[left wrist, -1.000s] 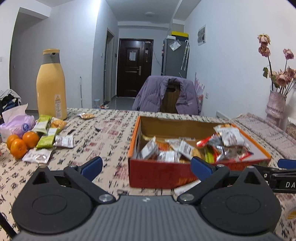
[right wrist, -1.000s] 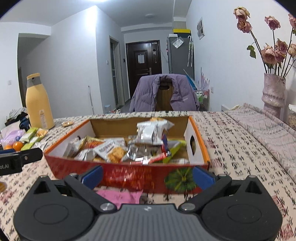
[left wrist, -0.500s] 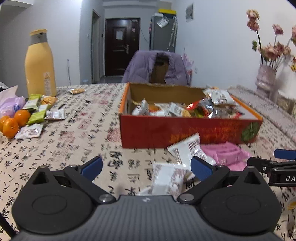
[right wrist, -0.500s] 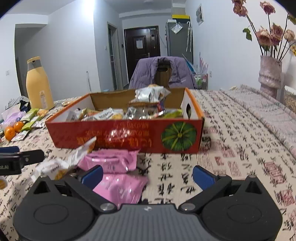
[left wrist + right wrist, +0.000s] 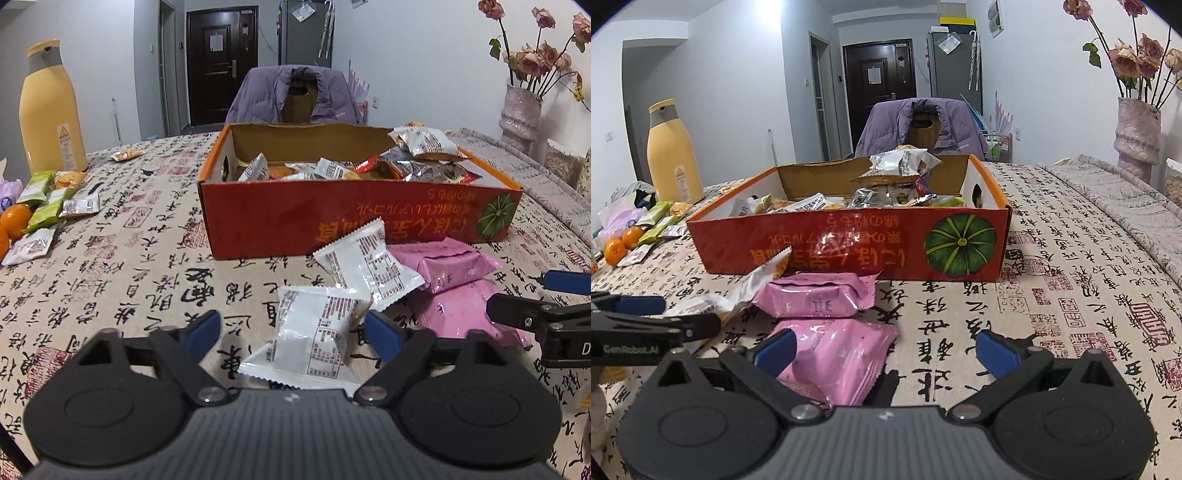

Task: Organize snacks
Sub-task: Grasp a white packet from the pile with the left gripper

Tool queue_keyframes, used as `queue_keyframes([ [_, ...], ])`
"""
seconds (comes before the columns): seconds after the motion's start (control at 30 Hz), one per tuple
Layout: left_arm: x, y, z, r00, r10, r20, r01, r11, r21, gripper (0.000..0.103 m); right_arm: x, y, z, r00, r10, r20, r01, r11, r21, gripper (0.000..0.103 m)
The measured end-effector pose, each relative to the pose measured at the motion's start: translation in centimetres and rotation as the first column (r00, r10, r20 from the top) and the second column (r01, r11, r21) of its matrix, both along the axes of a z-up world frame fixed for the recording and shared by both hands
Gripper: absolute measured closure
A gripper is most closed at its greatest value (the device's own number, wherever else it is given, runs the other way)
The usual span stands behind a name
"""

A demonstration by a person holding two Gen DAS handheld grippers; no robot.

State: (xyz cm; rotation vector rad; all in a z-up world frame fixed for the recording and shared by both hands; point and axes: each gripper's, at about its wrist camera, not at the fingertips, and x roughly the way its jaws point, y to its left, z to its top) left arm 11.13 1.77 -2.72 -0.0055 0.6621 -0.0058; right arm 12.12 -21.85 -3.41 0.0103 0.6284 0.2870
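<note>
Left gripper (image 5: 291, 330): jaws have just been narrowing around a white snack packet (image 5: 314, 339), seemingly not pressing yet. Right gripper (image 5: 884, 349): jaws apart over a pink packet (image 5: 838, 354). Both packets lie on the table (image 5: 1071, 295), near the red snack box (image 5: 280, 221)'s front wall.

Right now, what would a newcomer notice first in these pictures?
An orange-red cardboard box heaped with snack packets sits mid-table. Just in front lie two white packets and two pink ones, with the left gripper and right gripper over them. A tall yellow bottle stands far left.
</note>
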Motion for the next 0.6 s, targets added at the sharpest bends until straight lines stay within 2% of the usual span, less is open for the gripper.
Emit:
queue_keyframes([
  [0.03,0.1,0.0,-0.1,1.000,-0.003,-0.005,0.003,1.000,-0.004,0.030,0.0,0.1,0.0,1.000,0.000,-0.001,0.000,1.000,-0.002,0.000],
  [0.07,0.1,0.1,-0.1,1.000,-0.008,-0.009,0.008,1.000,-0.011,0.042,0.0,0.1,0.0,1.000,0.000,-0.002,0.000,1.000,-0.003,0.000],
  [0.1,0.1,0.2,-0.2,1.000,-0.016,-0.013,0.015,1.000,-0.025,0.058,0.0,0.1,0.0,1.000,0.000,-0.002,0.000,1.000,-0.003,0.000],
  [0.2,-0.2,0.6,-0.1,1.000,-0.018,-0.002,0.018,0.998,-0.054,0.060,0.0,0.1,0.0,1.000,0.000,-0.003,0.000,1.000,-0.003,0.000],
  [0.6,-2.1,1.5,1.7,0.997,0.028,0.076,-0.022,0.997,-0.077,0.060,-0.7,1.1,0.5,1.000,0.024,0.003,-0.024,1.000,-0.007,0.000],
])
